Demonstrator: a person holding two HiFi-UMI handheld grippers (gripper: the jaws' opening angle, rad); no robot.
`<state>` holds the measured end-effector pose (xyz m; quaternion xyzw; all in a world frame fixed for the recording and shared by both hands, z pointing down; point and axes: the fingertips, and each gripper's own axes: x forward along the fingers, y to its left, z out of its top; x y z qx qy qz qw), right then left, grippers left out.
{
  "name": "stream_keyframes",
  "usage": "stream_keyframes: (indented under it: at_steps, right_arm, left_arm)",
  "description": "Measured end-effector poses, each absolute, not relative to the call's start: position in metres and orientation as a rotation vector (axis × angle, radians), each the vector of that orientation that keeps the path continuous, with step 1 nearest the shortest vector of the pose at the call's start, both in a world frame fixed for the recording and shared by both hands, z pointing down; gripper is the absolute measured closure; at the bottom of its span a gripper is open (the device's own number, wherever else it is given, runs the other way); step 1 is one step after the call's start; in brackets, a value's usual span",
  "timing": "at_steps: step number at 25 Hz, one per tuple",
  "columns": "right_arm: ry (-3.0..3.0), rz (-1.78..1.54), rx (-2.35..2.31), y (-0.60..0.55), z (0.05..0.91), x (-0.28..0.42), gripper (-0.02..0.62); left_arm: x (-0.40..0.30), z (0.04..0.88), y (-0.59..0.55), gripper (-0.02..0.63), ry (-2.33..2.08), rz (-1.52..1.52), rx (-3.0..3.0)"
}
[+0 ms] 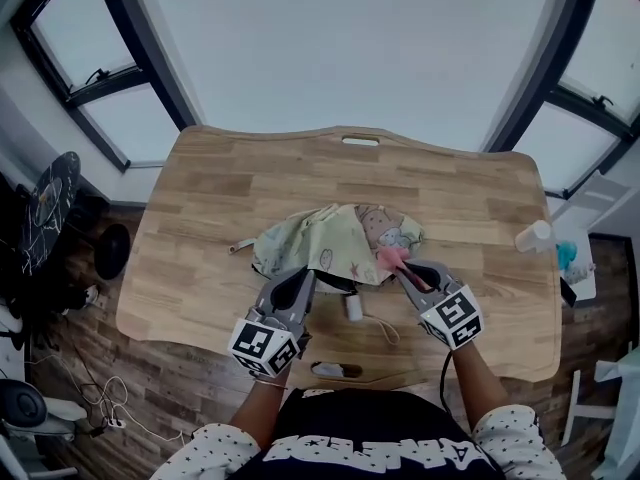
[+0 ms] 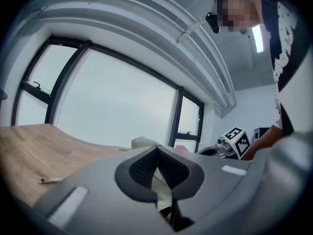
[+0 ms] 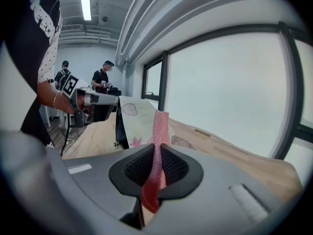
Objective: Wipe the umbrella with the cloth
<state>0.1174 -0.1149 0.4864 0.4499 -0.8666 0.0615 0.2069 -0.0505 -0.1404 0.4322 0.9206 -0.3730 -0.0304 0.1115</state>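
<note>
The folded umbrella point(image 1: 335, 240), pale green and cream with small prints, lies in a heap at the middle of the wooden table point(image 1: 220, 193); its white handle point(image 1: 353, 306) points toward me. My left gripper point(image 1: 305, 278) is shut on the umbrella's near edge, and pale fabric point(image 2: 160, 182) shows pinched between its jaws. My right gripper point(image 1: 408, 268) is shut on a pink cloth point(image 1: 392, 258) at the umbrella's right side. In the right gripper view the pink cloth point(image 3: 157, 146) stands up out of the shut jaws, with the umbrella fabric point(image 3: 134, 115) just behind.
A pale bottle point(image 1: 535, 235) stands near the table's right edge. A thin strap point(image 1: 240, 247) trails left of the umbrella. A cut-out slot point(image 1: 360, 141) sits at the far edge, and a small object point(image 1: 335, 370) lies at the near edge. Windows surround the table.
</note>
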Motion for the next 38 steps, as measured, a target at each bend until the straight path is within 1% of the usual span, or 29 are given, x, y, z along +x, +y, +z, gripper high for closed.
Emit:
stream_keyframes:
  at_steps: [4,11,15,21,28,34,38]
  right_arm:
    - [-2.435,0.151,1.330,-0.097,0.460,0.125,0.551]
    - [-2.428,0.183,1.451,-0.060,0.441,0.151,0.551]
    - [-2.390,0.197,1.544,-0.043,0.432,0.170,0.551]
    - [-2.353,0.217,1.645,-0.022,0.422,0.188,0.551]
    - [-2.317,0.251,1.710,-0.003,0.422,0.199,0.551]
    - [-2.347,0.238,1.693,-0.009,0.417,0.194,0.551]
    - [-2.399,0.219,1.645,-0.022,0.410,0.178,0.551]
  left_arm:
    - [-0.014,0.427,-0.140,0.606,-0.977,-0.110,2.748]
    - [0.061,0.433,-0.131,0.606,-0.735,-0.086,2.810]
    - [0.097,0.452,-0.122,0.606,-0.624,0.000,2.827]
    - [0.130,0.488,-0.117,0.606,-0.543,0.173,2.872]
    - [0.141,0.518,-0.112,0.606,-0.519,0.305,2.853]
    - [0.138,0.503,-0.109,0.606,-0.523,0.253,2.861]
    - [0.132,0.493,-0.104,0.604,-0.496,0.202,2.856]
